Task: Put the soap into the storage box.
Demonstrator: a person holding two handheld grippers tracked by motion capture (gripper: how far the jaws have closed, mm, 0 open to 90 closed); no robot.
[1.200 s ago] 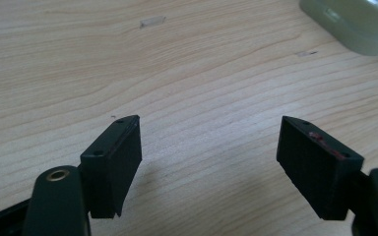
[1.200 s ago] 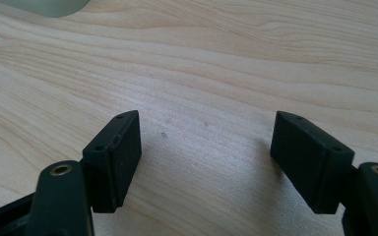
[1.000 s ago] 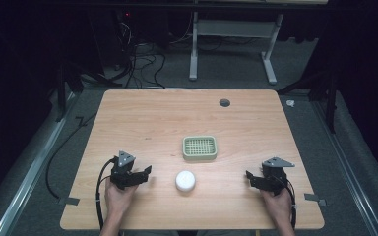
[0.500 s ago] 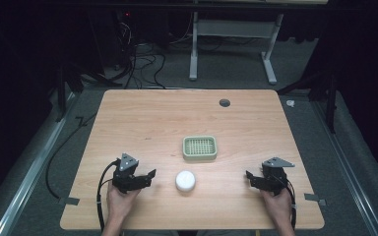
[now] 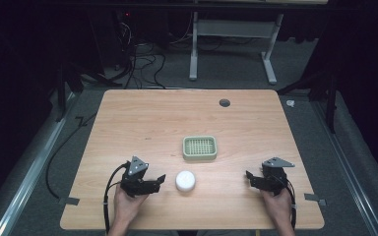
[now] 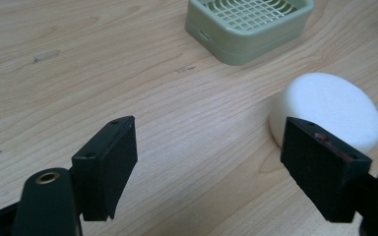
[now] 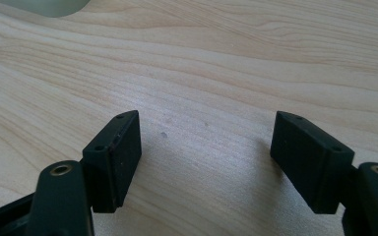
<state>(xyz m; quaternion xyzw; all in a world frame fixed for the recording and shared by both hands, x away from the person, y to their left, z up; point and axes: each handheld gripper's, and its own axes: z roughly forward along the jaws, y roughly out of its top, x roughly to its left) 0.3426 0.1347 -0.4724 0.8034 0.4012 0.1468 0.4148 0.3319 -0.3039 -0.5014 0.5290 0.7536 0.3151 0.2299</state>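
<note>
A white round puck (image 5: 185, 181) lies on the wooden table (image 5: 147, 123) near its front edge. Just beyond it sits a pale green square basket with a grid top (image 5: 200, 147). My left gripper (image 5: 160, 180) is open, a short way left of the puck and pointing at it. In the left gripper view the puck (image 6: 327, 110) lies just past the right jaw, outside the gap (image 6: 209, 164), and the basket (image 6: 248, 24) is farther off. My right gripper (image 5: 249, 176) rests open at the front right, with bare wood between its jaws (image 7: 204, 160).
A small dark round hole (image 5: 224, 103) marks the table's far side. Beyond the table are a white desk frame (image 5: 231, 44) and cables on the floor (image 5: 138, 54). Tape tabs (image 5: 69, 200) stick to the table's front corners.
My left gripper has moved right, closer to the white puck. The right gripper, puck and basket have stayed where they were.
</note>
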